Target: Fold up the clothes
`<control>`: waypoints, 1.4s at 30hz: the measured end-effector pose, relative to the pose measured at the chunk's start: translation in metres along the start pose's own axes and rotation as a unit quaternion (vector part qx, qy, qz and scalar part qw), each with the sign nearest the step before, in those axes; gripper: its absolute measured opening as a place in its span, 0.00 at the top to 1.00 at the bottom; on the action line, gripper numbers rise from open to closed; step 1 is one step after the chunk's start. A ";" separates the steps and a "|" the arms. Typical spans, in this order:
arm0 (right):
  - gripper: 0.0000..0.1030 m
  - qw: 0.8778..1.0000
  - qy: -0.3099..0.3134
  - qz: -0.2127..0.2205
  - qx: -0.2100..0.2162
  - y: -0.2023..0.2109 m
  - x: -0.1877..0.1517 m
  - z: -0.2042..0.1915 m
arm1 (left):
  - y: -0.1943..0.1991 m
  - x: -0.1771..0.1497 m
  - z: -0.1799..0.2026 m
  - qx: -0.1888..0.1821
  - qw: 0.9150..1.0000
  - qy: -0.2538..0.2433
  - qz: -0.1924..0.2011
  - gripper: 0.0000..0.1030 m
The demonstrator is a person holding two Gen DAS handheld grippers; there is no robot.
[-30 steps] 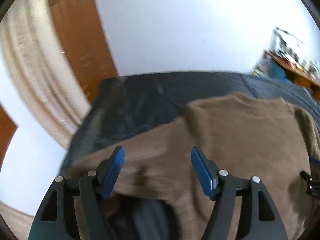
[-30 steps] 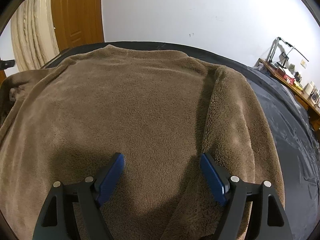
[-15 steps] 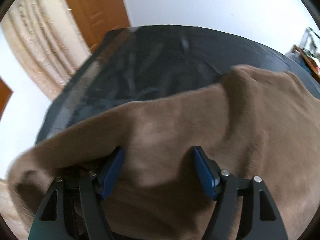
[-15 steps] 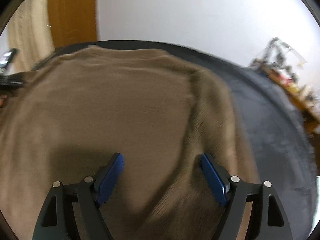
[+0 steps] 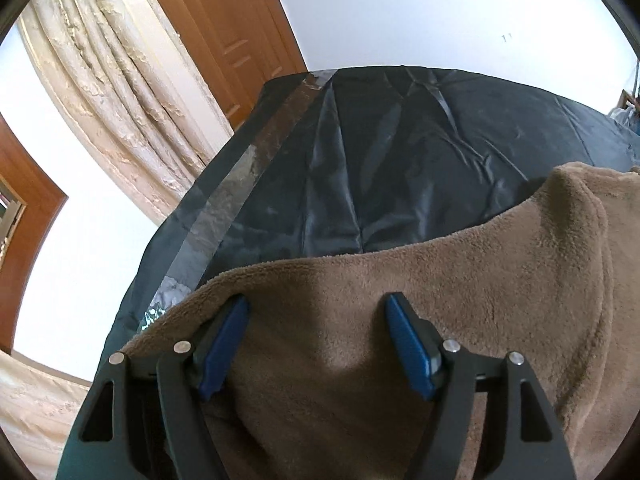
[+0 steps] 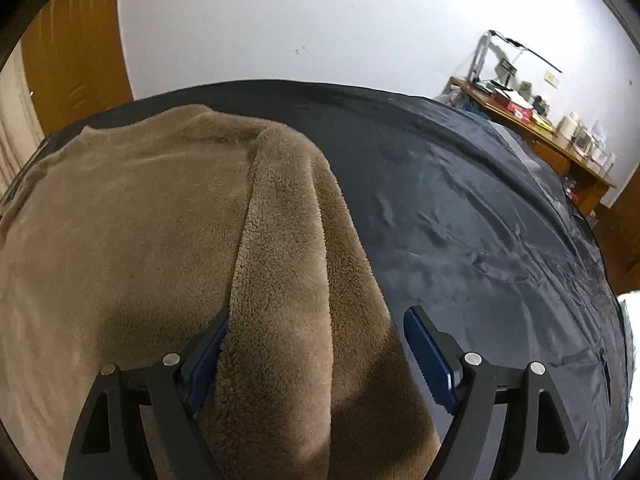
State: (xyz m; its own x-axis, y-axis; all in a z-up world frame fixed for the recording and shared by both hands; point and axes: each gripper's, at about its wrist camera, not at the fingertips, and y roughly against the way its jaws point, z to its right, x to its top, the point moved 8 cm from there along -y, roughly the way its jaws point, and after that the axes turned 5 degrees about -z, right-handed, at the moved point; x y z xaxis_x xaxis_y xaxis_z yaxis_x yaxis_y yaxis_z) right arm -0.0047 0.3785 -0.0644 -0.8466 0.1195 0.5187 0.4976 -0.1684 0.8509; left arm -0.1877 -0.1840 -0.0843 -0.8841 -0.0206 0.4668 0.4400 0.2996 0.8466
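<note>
Now both fingers (image 5: 408, 346) straddle the brown fleece's (image 6: 120, 220) sleeves.

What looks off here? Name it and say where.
One thing: a strip of clear tape runs along the left edge of the black sheet, shiny and wrinkled, like a patch over a tear or seam. The brown fleece sweater lies flat with its right sleeve straight down its side. Nothing spilled.

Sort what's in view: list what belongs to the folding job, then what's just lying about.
For the job:
brown fleece top
its right sleeve, between the open fingers of the right gripper
left gripper, open over the fleece

Just there:
black sheet
cluttered desk
curtain
wooden door
</note>
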 end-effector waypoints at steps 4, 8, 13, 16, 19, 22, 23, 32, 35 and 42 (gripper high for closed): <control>0.19 0.998 0.000 0.051 0.025 0.036 0.023 -0.018 | 0.018 0.003 0.022 -0.053 0.998 -0.009 0.014 0.26; 0.19 0.991 0.033 0.062 0.113 0.051 0.050 -0.072 | 0.044 0.006 0.059 -0.108 0.993 -0.039 0.034 0.26; 0.19 0.977 0.106 0.012 0.186 0.020 0.054 -0.148 | 0.024 0.004 0.084 -0.099 0.994 -0.041 0.004 0.26; 0.19 0.976 0.117 -0.025 0.182 -0.008 0.045 -0.162 | 0.008 0.007 0.072 -0.112 0.994 -0.009 -0.009 0.20; 0.19 0.985 0.124 -0.029 0.119 -0.024 0.042 -0.143 | 0.002 0.012 0.057 -0.093 0.996 0.001 0.001 0.16; 0.19 0.991 0.099 -0.028 0.082 -0.031 0.044 -0.108 | -0.001 0.015 0.049 -0.072 0.997 0.002 0.017 0.10; 0.19 0.994 0.084 -0.028 0.065 -0.034 0.047 -0.094 | -0.001 0.016 0.048 -0.069 0.997 0.002 0.021 0.08; 0.19 0.998 0.044 -0.027 0.036 -0.044 0.057 -0.062 | -0.001 0.017 0.042 -0.055 0.998 0.002 0.037 0.01; 0.19 0.998 0.042 -0.028 0.046 -0.044 0.056 -0.061 | -0.001 0.017 0.039 -0.051 0.998 0.002 0.031 0.01; 0.19 0.995 0.010 0.028 0.099 0.014 0.036 -0.032 | 0.001 0.013 0.037 -0.047 0.999 -0.006 0.004 0.01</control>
State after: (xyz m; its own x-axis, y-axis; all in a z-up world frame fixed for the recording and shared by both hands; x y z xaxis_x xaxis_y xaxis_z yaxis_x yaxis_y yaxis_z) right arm -0.0342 0.3493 -0.0360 -0.8195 0.0961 0.5650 0.5692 0.0225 0.8219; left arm -0.2047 -0.1488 -0.0863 -0.8826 -0.0063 0.4702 0.4587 0.2084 0.8638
